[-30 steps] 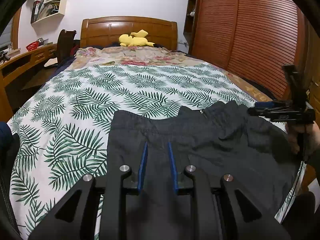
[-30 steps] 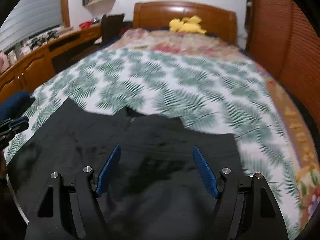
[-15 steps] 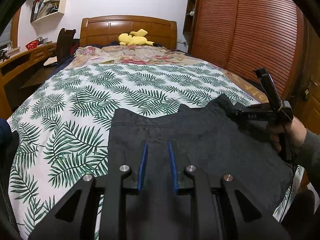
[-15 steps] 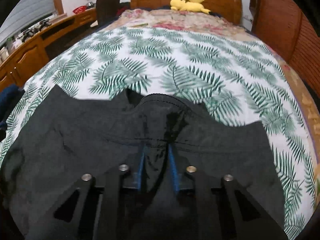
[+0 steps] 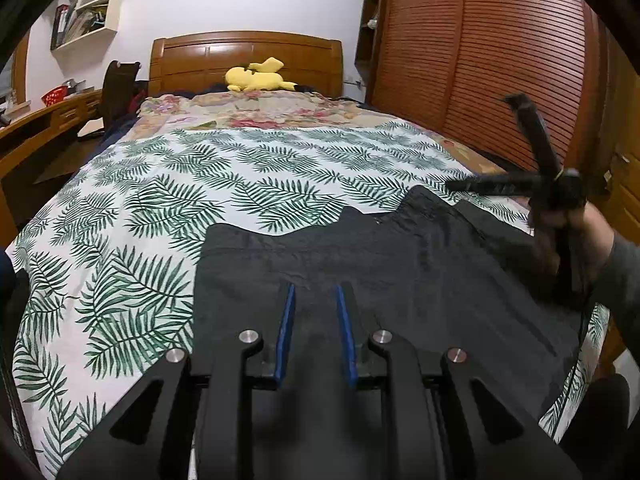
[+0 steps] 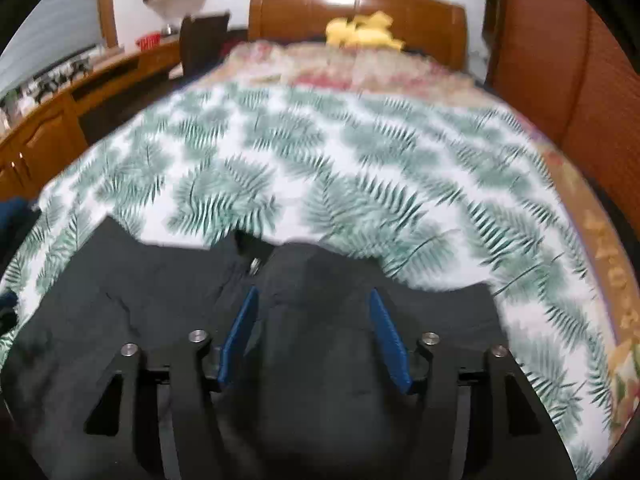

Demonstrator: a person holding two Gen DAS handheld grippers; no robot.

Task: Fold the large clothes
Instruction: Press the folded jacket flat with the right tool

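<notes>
Black fabric garment [image 5: 400, 280] lies flat at bed's [image 5: 248, 168] near edge, far side free. Left gripper [image 5: 314, 300] narrow, cloth grip unclear; right gripper [image 6: 314, 304] opening, fabric hump between jaws.

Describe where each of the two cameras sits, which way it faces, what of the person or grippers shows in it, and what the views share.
Left wrist: on the left gripper, at the bed's foot, looking along its narrowly spaced fingers over the black garment toward the headboard; at right, the right gripper and a hand.
Right wrist: on the right gripper, facing the same way, blurred; its jaws are opening, garment between them.
Shared: garment, leaf-print cover, yellow plush toy, headboard.
</notes>
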